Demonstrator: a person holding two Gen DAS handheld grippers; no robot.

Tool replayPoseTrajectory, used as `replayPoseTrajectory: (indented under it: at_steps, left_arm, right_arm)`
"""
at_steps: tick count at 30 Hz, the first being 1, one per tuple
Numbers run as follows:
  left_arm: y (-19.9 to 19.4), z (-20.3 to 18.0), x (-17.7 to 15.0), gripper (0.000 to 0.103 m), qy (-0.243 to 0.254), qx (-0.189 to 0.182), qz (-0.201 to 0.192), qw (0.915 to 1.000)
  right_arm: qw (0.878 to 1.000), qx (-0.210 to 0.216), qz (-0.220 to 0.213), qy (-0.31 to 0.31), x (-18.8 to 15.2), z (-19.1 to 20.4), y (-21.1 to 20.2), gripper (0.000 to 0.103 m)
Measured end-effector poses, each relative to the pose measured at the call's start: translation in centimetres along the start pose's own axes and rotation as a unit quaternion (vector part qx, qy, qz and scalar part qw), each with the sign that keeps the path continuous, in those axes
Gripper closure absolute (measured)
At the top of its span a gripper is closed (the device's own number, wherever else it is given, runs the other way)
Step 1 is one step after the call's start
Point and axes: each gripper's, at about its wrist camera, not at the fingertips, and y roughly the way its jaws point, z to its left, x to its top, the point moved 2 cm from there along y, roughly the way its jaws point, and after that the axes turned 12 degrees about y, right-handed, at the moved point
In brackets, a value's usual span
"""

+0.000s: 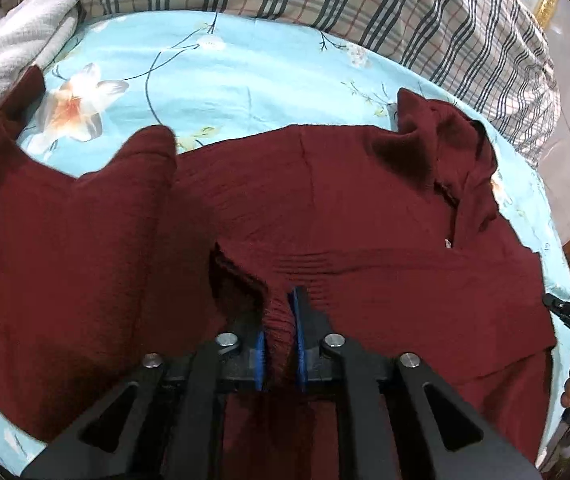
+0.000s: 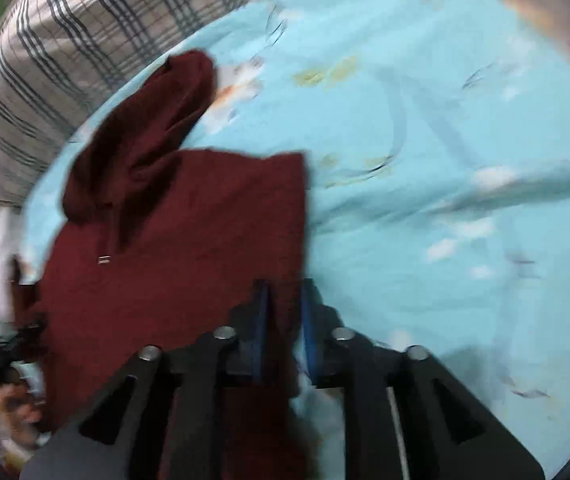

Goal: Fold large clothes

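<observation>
Both hand-held grippers clamped on cloth

The left hand-held gripper (image 1: 281,320) pinches maroon knit between its fingers; the right hand-held gripper (image 2: 285,316) grips a maroon edge likewise.

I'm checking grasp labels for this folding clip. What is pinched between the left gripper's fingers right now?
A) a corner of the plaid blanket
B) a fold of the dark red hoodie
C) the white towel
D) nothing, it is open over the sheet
B: in the left wrist view, the left gripper has a bunched ridge of the dark red hoodie squeezed between its blue pads.
</observation>
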Motion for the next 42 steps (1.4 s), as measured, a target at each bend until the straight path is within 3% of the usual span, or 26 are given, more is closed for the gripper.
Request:
replayPoseTrajectory:
  at_steps: [3, 5, 6, 8, 13, 16, 19, 23, 29, 31, 33, 34, 37, 42]
  left_arm:
    - [-2.3, 0.2, -0.7, 0.08, -0.011, -0.004, -0.018, 0.9998]
    - [-3.9, 0.7, -1.4, 0.075, -0.021, -0.007, -0.028, 0.9994]
    - [-4.7, 1.1, -1.8, 0.075, -0.027, -0.004, -0.033, 0.9991]
    - [-6.7, 2.4, -2.5, 0.073, -0.041, 0.011, -0.043, 0.9982]
    - [-11.1, 9.1, -2.8, 0.056, -0.091, 0.081, -0.071, 0.99]
    - [-12.1, 14.0, -2.5, 0.055, -0.135, 0.124, -0.077, 0.9799]
    - [-11.6, 18.0, -1.9, 0.054, -0.159, 0.156, -0.07, 0.9722]
    - [-9.1, 22.5, -1.1, 0.055, -0.188, 0.173, -0.048, 0.9657]
    - [-5.9, 25.4, 0.5, 0.055, -0.19, 0.169, -0.034, 0.9667]
    - [-5.4, 25.7, 0.8, 0.059, -0.189, 0.17, -0.034, 0.9666]
    - [-5.3, 25.8, 0.6, 0.079, -0.187, 0.167, -0.043, 0.9671]
    - [-5.5, 25.5, 0.5, 0.098, -0.188, 0.153, -0.049, 0.9689]
    - [-7.1, 24.0, -0.2, 0.1, -0.173, 0.143, -0.077, 0.9713]
    - [-10.7, 18.0, 0.5, 0.1, -0.127, 0.108, -0.137, 0.9765]
  right_arm:
    - [0.997, 0.079, -0.018, -0.012, -1.7, 1.8, -2.7, 0.083]
    - [0.989, 0.141, 0.032, -0.038, -3.5, 3.6, -1.9, 0.076]
    - [0.987, 0.144, 0.055, -0.043, -4.2, 3.9, -1.0, 0.068]
    - [0.991, 0.096, 0.084, -0.045, -5.3, 3.6, 1.3, 0.066]
    - [0.99, 0.124, 0.07, -0.023, -5.4, 3.3, -0.6, 0.066]
    - [0.987, 0.141, 0.067, -0.038, -5.9, 4.3, -2.1, 0.066]
    - [0.984, 0.153, 0.074, -0.049, -6.8, 5.8, -2.6, 0.066]
    - [0.98, 0.165, 0.09, -0.063, -8.1, 7.4, -2.3, 0.066]
    - [0.978, 0.165, 0.106, -0.071, -8.7, 8.5, -1.4, 0.066]
    - [0.978, 0.163, 0.108, -0.068, -8.9, 8.7, -1.2, 0.066]
    - [0.978, 0.163, 0.11, -0.066, -9.0, 8.5, -1.2, 0.066]
    - [0.978, 0.163, 0.111, -0.065, -9.0, 8.5, -1.2, 0.066]
    - [0.977, 0.171, 0.11, -0.061, -9.0, 8.6, -1.4, 0.066]
    - [0.976, 0.182, 0.104, -0.056, -8.9, 8.6, -2.1, 0.066]
